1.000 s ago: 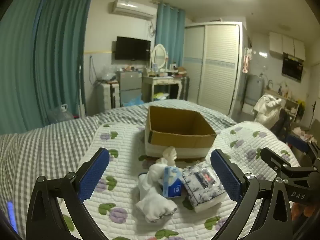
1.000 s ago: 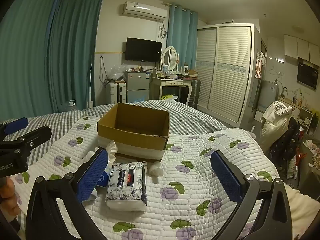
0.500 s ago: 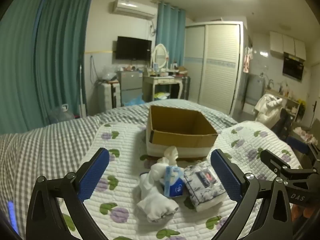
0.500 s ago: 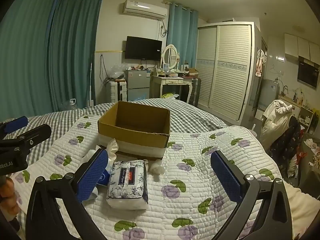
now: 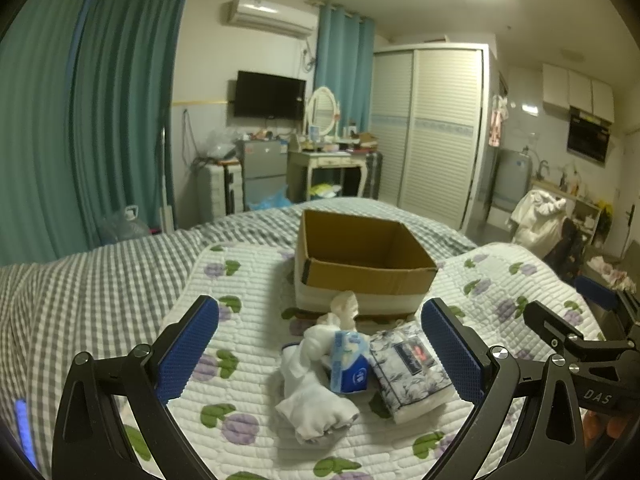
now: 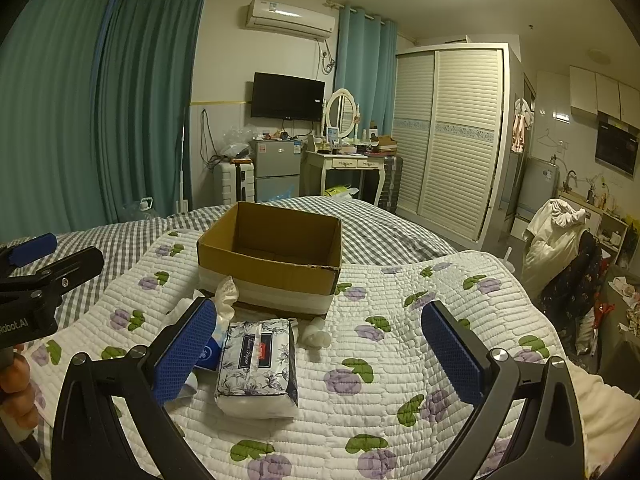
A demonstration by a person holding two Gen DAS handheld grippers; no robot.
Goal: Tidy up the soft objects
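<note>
An open cardboard box [image 5: 360, 264] [image 6: 272, 256] stands on the quilted floral blanket. In front of it lie a floral tissue pack [image 5: 412, 368] [image 6: 258, 364], a blue tissue pack [image 5: 350, 364] [image 6: 208, 350], a crumpled white cloth [image 5: 312, 396] and a small white roll [image 6: 316, 330]. My left gripper [image 5: 320, 356] is open and empty, held above the pile. My right gripper [image 6: 316, 356] is open and empty, to the right of the floral pack. Each gripper shows in the other's view, the right one [image 5: 580, 332] and the left one [image 6: 44, 264].
The blanket [image 6: 420, 360] covers a grey checked bed [image 5: 80, 292]. Behind the bed stand a small fridge [image 6: 276, 168], a dressing table [image 6: 348, 160] and a wardrobe [image 6: 452, 136]. A chair with clothes [image 6: 560, 248] stands at the right.
Both views have shifted slightly; the box and the pile sit a little nearer and higher. Both grippers stay open and empty.
</note>
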